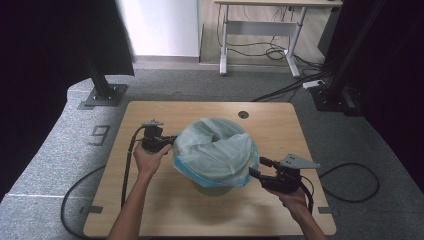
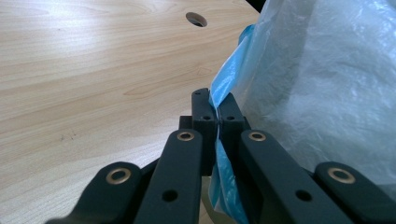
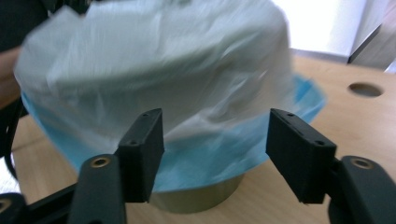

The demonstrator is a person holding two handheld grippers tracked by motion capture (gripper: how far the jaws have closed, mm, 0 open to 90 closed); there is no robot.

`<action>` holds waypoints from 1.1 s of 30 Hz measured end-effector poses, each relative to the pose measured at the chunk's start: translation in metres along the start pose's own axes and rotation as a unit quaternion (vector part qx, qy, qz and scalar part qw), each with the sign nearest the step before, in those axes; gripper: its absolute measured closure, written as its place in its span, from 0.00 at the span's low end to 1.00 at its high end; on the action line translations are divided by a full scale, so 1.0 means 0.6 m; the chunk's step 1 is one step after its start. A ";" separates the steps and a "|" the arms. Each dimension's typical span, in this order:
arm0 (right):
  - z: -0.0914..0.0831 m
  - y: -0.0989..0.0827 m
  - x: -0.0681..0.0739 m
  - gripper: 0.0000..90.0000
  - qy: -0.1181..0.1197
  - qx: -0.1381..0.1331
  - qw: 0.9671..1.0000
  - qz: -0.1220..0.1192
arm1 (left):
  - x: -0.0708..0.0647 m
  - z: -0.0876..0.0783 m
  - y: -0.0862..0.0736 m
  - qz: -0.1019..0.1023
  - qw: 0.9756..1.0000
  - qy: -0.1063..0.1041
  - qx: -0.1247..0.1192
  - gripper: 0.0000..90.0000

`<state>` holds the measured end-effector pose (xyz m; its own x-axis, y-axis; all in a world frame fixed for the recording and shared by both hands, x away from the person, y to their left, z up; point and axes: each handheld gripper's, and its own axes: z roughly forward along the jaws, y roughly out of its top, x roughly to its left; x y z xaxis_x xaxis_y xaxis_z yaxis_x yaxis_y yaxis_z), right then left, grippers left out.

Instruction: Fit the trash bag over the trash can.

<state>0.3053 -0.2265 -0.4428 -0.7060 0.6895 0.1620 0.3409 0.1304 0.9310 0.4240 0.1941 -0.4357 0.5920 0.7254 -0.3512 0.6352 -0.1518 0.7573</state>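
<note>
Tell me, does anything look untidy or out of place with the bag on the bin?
Yes. The plastic bag sits bunched over the bin, its blue edge flaring unevenly. The left claw pinches that edge; the right claw stands open beside it.

Pale bag [image 1: 215,150] with blue rim, olive bin [image 3: 201,198], light wood table [image 1: 165,210].

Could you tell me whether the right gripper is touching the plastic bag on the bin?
Apart. The right gripper view shows the right gripper with jaws spread wide, the plastic bag beyond the pads.
</note>
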 end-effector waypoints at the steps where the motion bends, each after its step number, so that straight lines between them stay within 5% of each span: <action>1: 0.005 -0.003 0.001 0.38 0.002 0.004 1.000 0.000 | -0.001 -0.001 0.000 0.001 1.000 0.000 0.000 0.98; 3: 0.019 -0.011 0.001 0.39 0.013 0.012 1.000 0.003 | -0.002 -0.002 0.000 0.002 1.000 0.000 0.000 0.98; 8: 0.037 -0.024 0.000 0.68 0.050 0.002 0.999 -0.007 | -0.002 -0.005 0.000 0.002 1.000 -0.003 -0.002 0.98; 14: 0.036 -0.029 0.003 0.96 0.056 -0.020 0.998 -0.015 | -0.002 -0.007 -0.001 0.003 1.000 -0.004 -0.003 0.98; 25: 0.061 -0.079 0.007 0.98 0.026 0.052 0.997 -0.053 | -0.003 0.005 -0.015 0.006 1.000 -0.004 0.012 0.98; 33: 0.081 -0.115 -0.019 0.98 0.001 0.100 0.994 -0.053 | 0.000 0.023 -0.038 0.003 0.999 -0.004 0.037 0.98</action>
<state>0.3197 -0.2089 -0.5248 -0.7455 0.6632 0.0668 0.3812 0.3419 0.8590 0.4162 0.1882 -0.4604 0.6006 0.7183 -0.3512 0.6657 -0.2059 0.7173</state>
